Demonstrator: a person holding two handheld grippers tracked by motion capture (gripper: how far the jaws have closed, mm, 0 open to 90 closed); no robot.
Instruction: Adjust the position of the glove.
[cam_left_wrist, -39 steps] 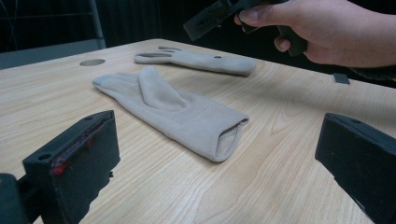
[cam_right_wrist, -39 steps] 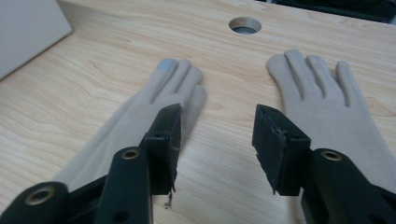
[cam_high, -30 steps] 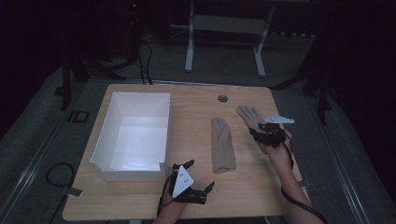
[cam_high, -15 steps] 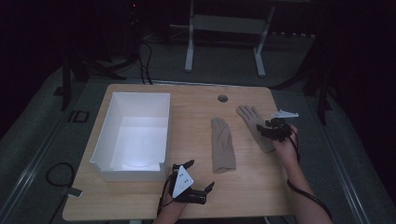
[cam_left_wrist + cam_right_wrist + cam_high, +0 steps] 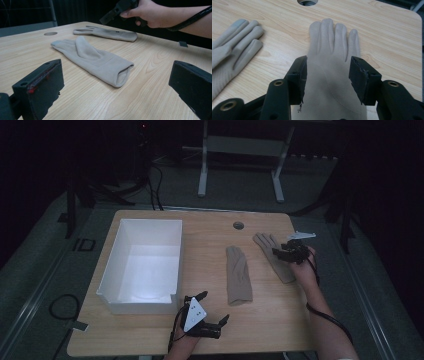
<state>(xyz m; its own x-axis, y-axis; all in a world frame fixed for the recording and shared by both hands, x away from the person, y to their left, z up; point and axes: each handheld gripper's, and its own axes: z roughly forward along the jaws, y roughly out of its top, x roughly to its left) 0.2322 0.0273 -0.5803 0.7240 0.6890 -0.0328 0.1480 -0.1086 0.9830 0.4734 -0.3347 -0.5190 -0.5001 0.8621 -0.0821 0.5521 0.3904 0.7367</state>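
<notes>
Two beige gloves lie flat on the wooden table (image 5: 200,232). One glove (image 5: 238,275) rests mid-table, its cuff toward the person. The other glove (image 5: 265,244) lies to the right of it. My right gripper (image 5: 278,251) hovers over this right glove, open; in the right gripper view the gripper (image 5: 328,67) has one jaw over each side of the glove's palm (image 5: 332,37), without pinching it. My left gripper (image 5: 214,307) rests near the front edge, open and empty. In the left gripper view its wide gap (image 5: 115,82) faces the middle glove's cuff (image 5: 92,56).
A white open box (image 5: 137,302) with nothing inside stands on the table's left half. A round cable hole (image 5: 238,225) sits near the far edge. Bare wood lies between the box and the gloves. Dark floor, cables and a stand surround the table.
My right gripper has moved away from the person along the right glove, from near the cuff toward the palm. The left gripper has stayed put.
</notes>
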